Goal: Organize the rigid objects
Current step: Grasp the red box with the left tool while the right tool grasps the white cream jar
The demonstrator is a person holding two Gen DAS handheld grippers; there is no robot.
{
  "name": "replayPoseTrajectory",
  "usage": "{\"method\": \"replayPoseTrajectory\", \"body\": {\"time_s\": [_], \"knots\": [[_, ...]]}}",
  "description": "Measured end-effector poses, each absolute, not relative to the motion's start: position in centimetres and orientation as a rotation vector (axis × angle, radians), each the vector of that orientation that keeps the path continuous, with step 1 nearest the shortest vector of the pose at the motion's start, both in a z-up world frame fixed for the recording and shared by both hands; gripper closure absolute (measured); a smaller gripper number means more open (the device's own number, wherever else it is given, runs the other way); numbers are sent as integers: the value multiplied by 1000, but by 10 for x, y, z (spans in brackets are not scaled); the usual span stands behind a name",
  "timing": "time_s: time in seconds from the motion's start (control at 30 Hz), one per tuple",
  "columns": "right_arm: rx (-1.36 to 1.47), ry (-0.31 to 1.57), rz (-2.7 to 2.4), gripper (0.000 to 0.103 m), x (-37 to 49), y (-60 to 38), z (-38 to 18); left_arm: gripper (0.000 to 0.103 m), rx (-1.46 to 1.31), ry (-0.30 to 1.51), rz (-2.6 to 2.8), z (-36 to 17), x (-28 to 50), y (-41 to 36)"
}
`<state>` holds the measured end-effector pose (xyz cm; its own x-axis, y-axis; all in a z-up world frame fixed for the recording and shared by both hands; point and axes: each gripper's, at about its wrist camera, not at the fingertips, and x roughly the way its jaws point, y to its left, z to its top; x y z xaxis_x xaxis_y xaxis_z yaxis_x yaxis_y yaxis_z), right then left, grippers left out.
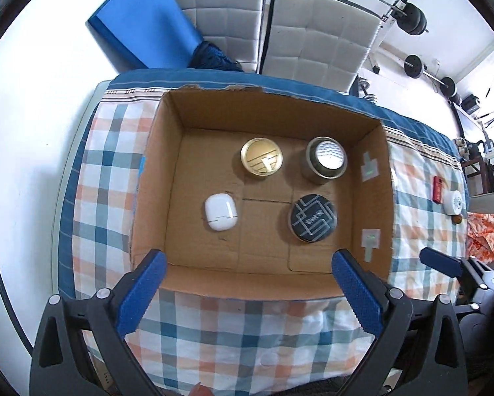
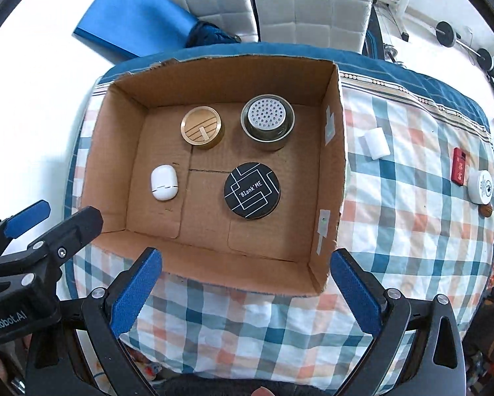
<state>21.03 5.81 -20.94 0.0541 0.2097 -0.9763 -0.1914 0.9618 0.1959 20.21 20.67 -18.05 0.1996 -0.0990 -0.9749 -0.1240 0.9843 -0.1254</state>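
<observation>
An open cardboard box [image 1: 154,178] [image 2: 332,171] stands on a checked tablecloth. In it lie a gold round tin [image 1: 261,161] [image 2: 202,131], a glass jar with a perforated metal lid [image 1: 326,160] [image 2: 267,122], a black round "Blank ME" tin [image 1: 313,218] [image 2: 251,190] and a white earbud case [image 1: 219,212] [image 2: 163,182]. My left gripper [image 1: 248,272] is open and empty above the box's near wall. My right gripper [image 2: 247,272] is open and empty, also at the near wall. Right of the box lie a white block [image 2: 375,143], a red box [image 2: 458,166] [image 1: 437,189], a white round tin [image 2: 481,187] [image 1: 454,202] and a small brown object [image 2: 486,210].
Two white padded chairs [image 1: 319,43] and a blue mat [image 1: 141,23] stand beyond the table's far edge. Barbells [image 1: 415,66] lie at the far right. An orange patterned cloth [image 1: 487,234] sits off the table's right edge. The left gripper's body [image 2: 32,247] shows at left in the right wrist view.
</observation>
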Motion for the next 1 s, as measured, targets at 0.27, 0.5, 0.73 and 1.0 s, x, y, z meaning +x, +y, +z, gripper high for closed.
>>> {"method": "replayPoseTrajectory", "body": {"time_s": [0.27,0.5,0.73,1.0], "knots": [[121,1472,276,0,208,-6,-196,0,-160,1338,-75,-156,215,142],[223,1445,105,0,219,-126,-192,0,-100,1330,-205,-154,253,42],[343,1421,-128,1,256,-277,-217,0,-53,1388,-305,-187,303,-78],[445,1478,-229,28,320,-395,-297,0,59,1450,-271,-257,361,-188]]}}
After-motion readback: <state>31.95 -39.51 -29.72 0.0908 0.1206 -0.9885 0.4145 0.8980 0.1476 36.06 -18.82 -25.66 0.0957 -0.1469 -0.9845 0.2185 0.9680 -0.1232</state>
